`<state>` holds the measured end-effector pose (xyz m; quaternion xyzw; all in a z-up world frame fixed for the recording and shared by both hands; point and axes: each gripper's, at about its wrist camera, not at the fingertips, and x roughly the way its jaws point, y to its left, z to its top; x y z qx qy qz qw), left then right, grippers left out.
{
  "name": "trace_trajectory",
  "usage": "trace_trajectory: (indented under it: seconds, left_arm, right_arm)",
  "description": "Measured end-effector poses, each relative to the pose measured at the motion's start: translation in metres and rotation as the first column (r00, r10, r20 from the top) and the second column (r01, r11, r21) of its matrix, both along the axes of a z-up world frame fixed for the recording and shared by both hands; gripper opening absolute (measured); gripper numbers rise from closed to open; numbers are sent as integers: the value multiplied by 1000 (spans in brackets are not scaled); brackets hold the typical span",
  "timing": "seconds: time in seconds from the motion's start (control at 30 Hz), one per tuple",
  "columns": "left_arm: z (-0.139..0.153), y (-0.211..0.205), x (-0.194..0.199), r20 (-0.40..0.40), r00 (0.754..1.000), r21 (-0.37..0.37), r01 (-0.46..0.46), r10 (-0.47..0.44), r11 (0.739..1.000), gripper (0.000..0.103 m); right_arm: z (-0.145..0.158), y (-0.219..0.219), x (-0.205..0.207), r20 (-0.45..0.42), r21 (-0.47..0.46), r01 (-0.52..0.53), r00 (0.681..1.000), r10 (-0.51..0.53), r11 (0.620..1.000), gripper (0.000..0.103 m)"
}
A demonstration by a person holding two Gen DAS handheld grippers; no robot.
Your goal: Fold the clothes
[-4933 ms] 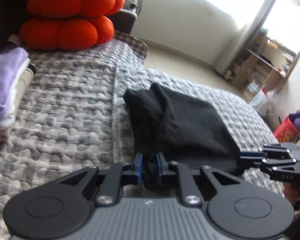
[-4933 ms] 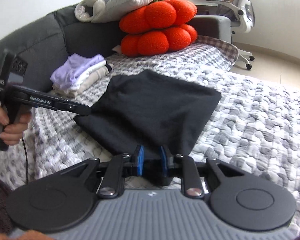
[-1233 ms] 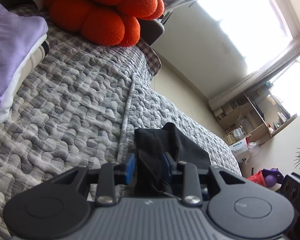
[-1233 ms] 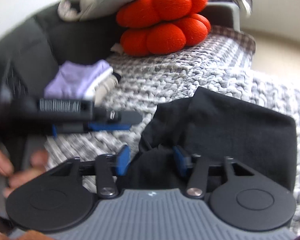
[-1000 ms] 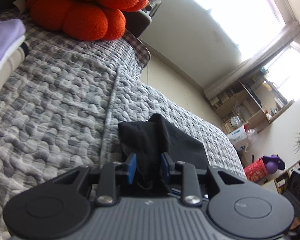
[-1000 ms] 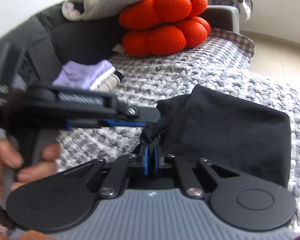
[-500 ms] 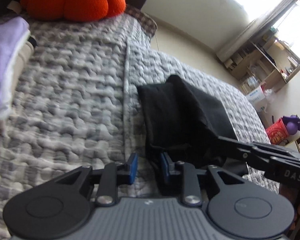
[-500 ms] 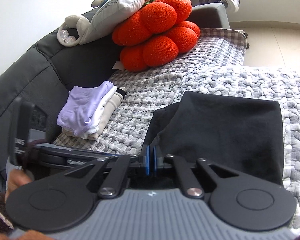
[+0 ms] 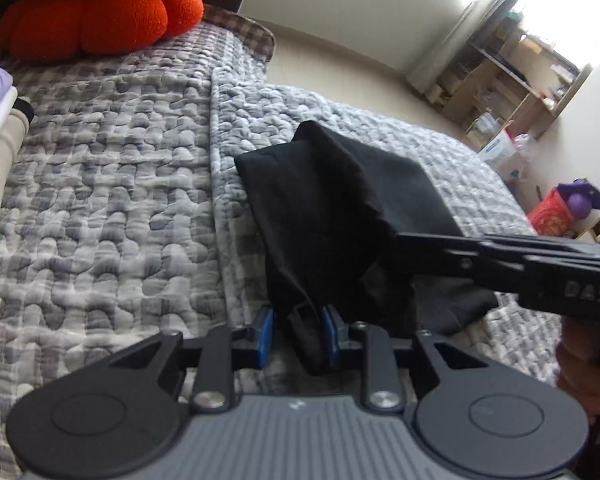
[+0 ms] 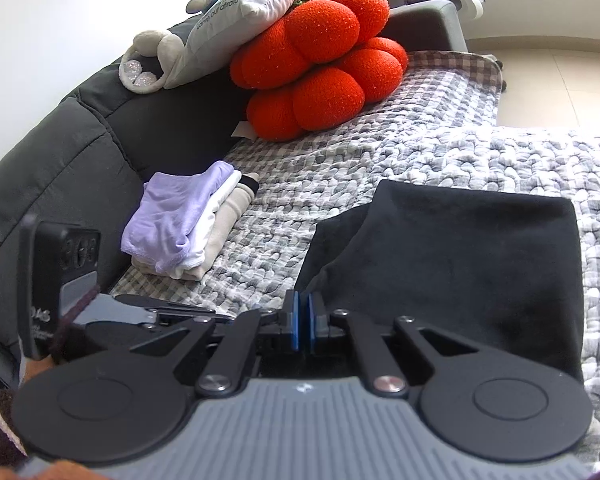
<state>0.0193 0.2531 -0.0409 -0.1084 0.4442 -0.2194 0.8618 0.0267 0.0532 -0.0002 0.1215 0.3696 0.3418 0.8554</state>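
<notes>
Left wrist view: we look low and close along the left hand-held gripper (image 9: 296, 334), facing across the quilted bed (image 9: 112, 184) toward the window side. Right wrist view: higher, facing the sofa back (image 10: 76, 152). Both share the black garment (image 9: 332, 216) (image 10: 460, 248), orange cushion (image 9: 96, 12) (image 10: 320, 64) and each other's gripper.

The garment (image 10: 460, 248) is plain black, without any pattern. It lies on a quilt (image 10: 440, 160) in grey and white, with a pebbled, checked pattern; the far edge of the quilt has a darker check. The cushion (image 10: 320, 64) at the far side is bright orange-red. On it leans a white pillow (image 10: 260, 4) with dark letters. At the left, the folded pile (image 10: 188, 224) is lilac on top, then white, then beige. The sofa back (image 10: 60, 160) is dark grey. Both grippers are black with blue pads (image 9: 265, 330) and a grey ribbed body.
</notes>
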Motion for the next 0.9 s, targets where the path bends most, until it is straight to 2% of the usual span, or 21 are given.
trace_trajectory:
  seconds: [0.1,0.23,0.3,0.4,0.43,0.47,0.5,0.57,0.67,0.9]
  left_arm:
    - [4,20,-5,30,998,-94,-44,47,995,26]
    - [3,44,-5,14,988,-203,-148,154,968,26]
    - [3,48,-5,8,982,-233,-180,187,956,26]
    - [8,44,-3,21,978,-247,-195,207,949,26]
    - [10,40,-3,35,977,-249,-193,209,949,26]
    - [13,37,-3,49,976,-251,-192,210,949,26]
    - [16,31,-3,70,976,-241,-185,207,953,26]
    - [22,15,-3,123,974,-201,-162,189,966,26]
    - [24,-9,3,173,972,-124,-141,161,982,29]
    - [23,-66,17,265,961,67,-104,83,992,27]
  right_arm:
    - [-2,3,1,2,19,-16,1000,16,1000,8]
    - [-9,12,5,-3,49,-48,999,49,998,8]
    - [-14,13,8,-23,65,-51,998,53,997,15]
    - [-13,5,13,-57,100,-21,998,27,995,16]
    - [-11,0,14,-54,116,-7,998,13,993,19]
    - [-8,-7,15,-43,127,20,999,-14,992,32]
    - [-5,-13,16,-33,137,46,999,-42,989,46]
    - [0,-25,18,-1,139,102,995,-103,985,46]
    - [3,-40,22,55,77,189,980,-193,979,46]
    - [-6,-50,28,129,-26,254,960,-248,967,46]
